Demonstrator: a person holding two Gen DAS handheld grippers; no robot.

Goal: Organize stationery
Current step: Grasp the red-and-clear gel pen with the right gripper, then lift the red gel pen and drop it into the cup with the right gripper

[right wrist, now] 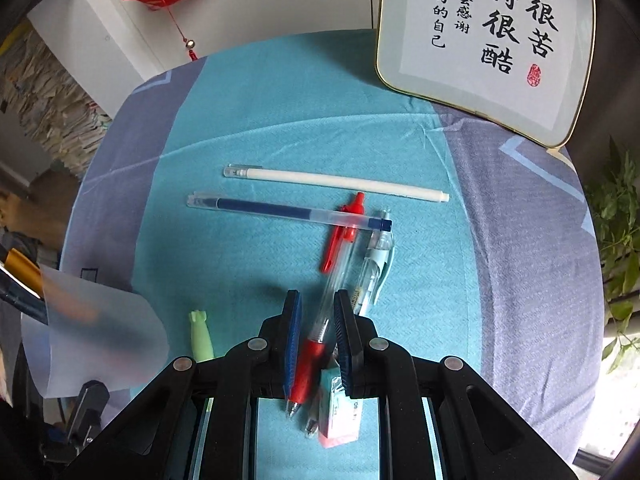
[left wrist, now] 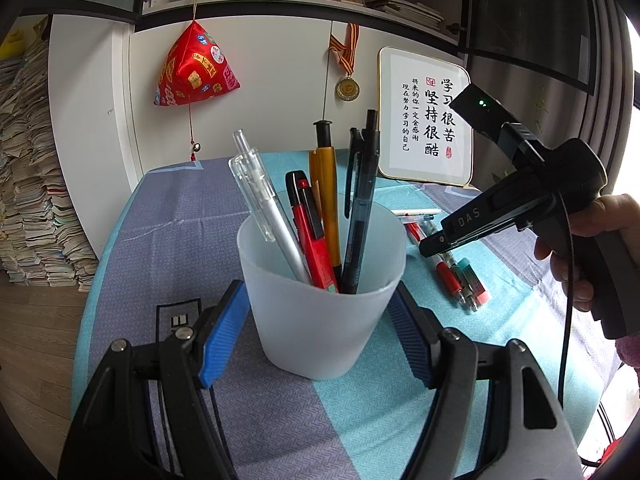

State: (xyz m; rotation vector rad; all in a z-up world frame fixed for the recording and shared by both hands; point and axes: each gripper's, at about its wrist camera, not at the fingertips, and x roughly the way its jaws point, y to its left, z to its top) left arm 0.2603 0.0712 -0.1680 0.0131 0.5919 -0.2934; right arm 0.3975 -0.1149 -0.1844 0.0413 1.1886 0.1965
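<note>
A frosted plastic cup (left wrist: 320,300) stands on the table and holds several pens. My left gripper (left wrist: 316,320) has its blue pads against both sides of the cup. My right gripper (right wrist: 318,332) hangs over loose pens on the cloth; its pads straddle a red clicker pen (right wrist: 320,332) with a gap on each side. It shows in the left wrist view (left wrist: 436,242) right of the cup. A light blue pen (right wrist: 374,268), a blue capped pen (right wrist: 288,210), a white pen (right wrist: 336,180) and a green cap (right wrist: 200,336) lie nearby.
A framed calligraphy board (right wrist: 488,40) leans at the back right of the table. A pink and teal eraser (right wrist: 340,412) lies under my right gripper. The cup edge (right wrist: 96,344) is at the left. A plant (right wrist: 620,240) is right of the table.
</note>
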